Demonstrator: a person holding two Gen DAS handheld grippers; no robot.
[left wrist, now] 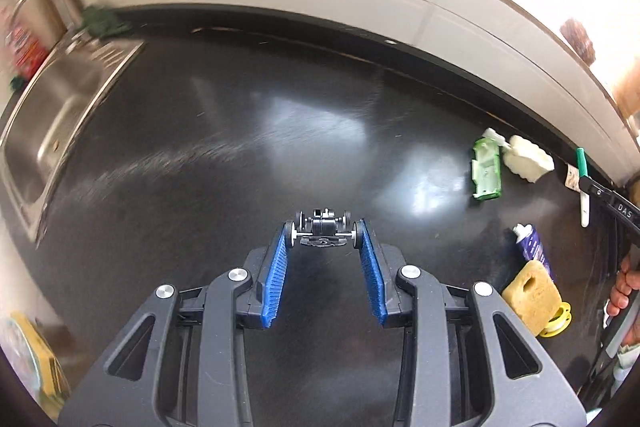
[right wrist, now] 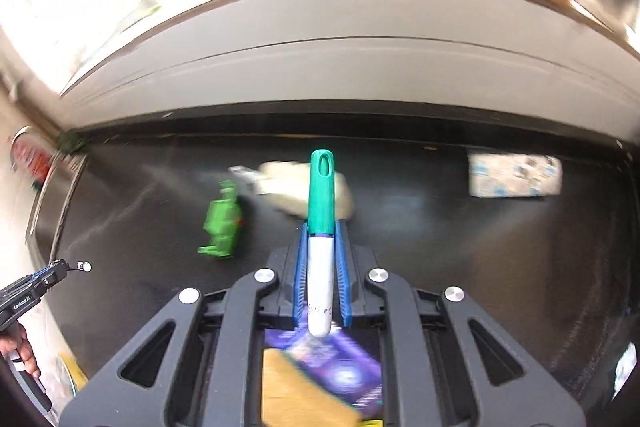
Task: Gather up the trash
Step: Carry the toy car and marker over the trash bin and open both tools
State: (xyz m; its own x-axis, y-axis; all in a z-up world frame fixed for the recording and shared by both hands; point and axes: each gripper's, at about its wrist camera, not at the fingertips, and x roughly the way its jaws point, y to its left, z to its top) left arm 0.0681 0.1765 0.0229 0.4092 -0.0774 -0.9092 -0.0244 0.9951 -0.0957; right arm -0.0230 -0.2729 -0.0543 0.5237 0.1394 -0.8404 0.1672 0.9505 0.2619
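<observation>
Left claw (left wrist: 323, 233): lower centre, blue pads clamped on a small black wheeled toy car (left wrist: 323, 227)
Tabletop (left wrist: 248, 131): dark, glossy
Steel sink (left wrist: 52, 123): left edge
Green plastic toy (left wrist: 486, 169): right, beside white foam lump (left wrist: 528, 159)
Yellow sponge (left wrist: 531, 295): lower right

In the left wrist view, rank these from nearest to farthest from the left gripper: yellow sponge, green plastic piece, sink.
From the left gripper, which grips a small black wheeled part:
1. Yellow sponge, lower right on the counter.
2. Green plastic piece, right and further back.
3. Sink, far left, though barely farther than the green piece by this view.
</observation>
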